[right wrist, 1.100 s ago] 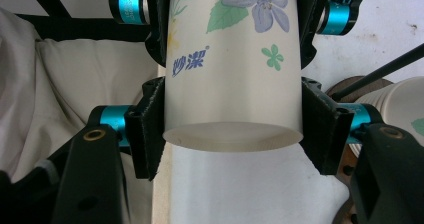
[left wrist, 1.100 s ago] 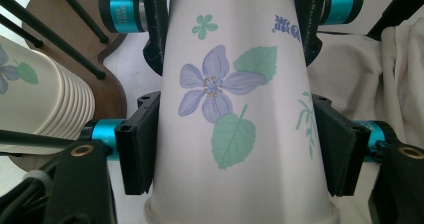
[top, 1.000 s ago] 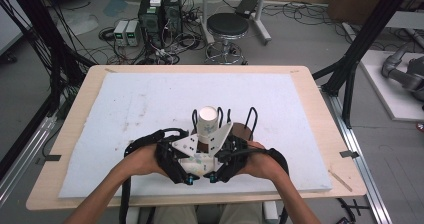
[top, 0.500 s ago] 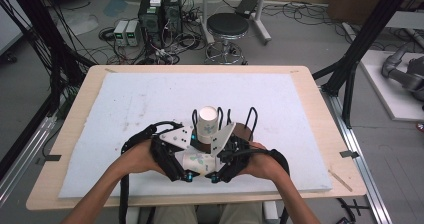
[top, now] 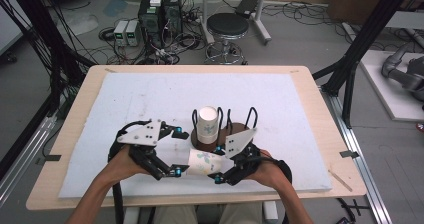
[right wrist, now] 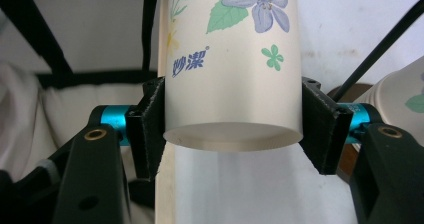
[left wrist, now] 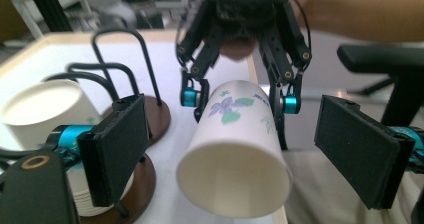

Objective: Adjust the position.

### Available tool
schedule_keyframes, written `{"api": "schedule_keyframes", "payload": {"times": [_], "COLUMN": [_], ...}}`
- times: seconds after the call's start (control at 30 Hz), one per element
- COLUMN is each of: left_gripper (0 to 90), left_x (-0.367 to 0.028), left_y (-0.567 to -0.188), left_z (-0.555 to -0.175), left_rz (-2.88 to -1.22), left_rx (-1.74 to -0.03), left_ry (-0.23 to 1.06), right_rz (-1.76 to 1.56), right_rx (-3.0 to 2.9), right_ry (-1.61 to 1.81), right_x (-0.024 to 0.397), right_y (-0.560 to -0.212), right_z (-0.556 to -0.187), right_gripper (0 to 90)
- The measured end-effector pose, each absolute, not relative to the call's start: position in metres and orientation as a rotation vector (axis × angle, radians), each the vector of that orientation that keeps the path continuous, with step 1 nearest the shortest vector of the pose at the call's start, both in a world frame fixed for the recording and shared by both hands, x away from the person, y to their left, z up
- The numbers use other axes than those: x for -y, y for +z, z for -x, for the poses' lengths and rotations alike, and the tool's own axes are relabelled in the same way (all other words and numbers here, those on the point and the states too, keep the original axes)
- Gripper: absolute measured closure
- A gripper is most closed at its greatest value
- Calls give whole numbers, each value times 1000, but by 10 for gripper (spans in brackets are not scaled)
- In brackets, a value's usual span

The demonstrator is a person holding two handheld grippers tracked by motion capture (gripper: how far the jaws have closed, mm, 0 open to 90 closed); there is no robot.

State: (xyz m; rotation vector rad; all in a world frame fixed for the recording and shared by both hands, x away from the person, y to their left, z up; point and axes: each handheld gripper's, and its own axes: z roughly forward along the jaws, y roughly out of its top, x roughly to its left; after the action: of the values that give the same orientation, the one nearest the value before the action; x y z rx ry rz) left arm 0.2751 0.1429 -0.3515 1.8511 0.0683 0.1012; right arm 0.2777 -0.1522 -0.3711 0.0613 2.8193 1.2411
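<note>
A white paper cup [top: 204, 162] with blue flowers lies sideways just above the mat, and my right gripper [top: 217, 164] is shut on its base end. In the right gripper view the cup [right wrist: 232, 79] sits clamped between both pads [right wrist: 150, 129]. My left gripper [top: 177, 152] is open to the cup's left, jaws spread wide. In the left gripper view the cup's open mouth [left wrist: 235, 179] faces the camera between my left gripper's own pads [left wrist: 120, 144], without touching them, while the right gripper [left wrist: 240, 100] pinches its far end. A stack of cups [top: 206, 123] stands upright in a wire holder [top: 247, 126].
The holder's brown base [left wrist: 155, 116] and black wire loops [top: 252, 115] stand just behind both grippers. A white foam mat [top: 125, 99] covers the wooden table [top: 95, 74]. The table's near edge is close under the hands. A stool [top: 227, 26] and electronics stand on the floor beyond.
My left gripper has drawn back to the left and opened, away from the cup. The sideways cup now shows between the grippers, held by the right one.
</note>
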Motion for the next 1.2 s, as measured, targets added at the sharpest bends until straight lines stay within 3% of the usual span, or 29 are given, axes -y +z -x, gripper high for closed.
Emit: {"api": "schedule_keyframes", "payload": {"times": [0.5, 0.8, 1.2], "left_gripper": [86, 63, 63], "left_x": [-161, -154, -136], "left_y": [-388, -414, -418], "left_z": [-273, -275, -276], "left_rz": [-1780, -1786, -1781], "left_rx": [-169, -189, -162], "left_ry": [85, 35, 2], "right_rz": [-156, -173, -143], "right_rx": [-2671, -2633, -2618], "right_ry": [1545, 1640, 1673], "right_x": [172, 173, 170], "right_y": [-393, -401, -404], "right_z": [-275, -277, -278], "right_gripper": [369, 369, 369]}}
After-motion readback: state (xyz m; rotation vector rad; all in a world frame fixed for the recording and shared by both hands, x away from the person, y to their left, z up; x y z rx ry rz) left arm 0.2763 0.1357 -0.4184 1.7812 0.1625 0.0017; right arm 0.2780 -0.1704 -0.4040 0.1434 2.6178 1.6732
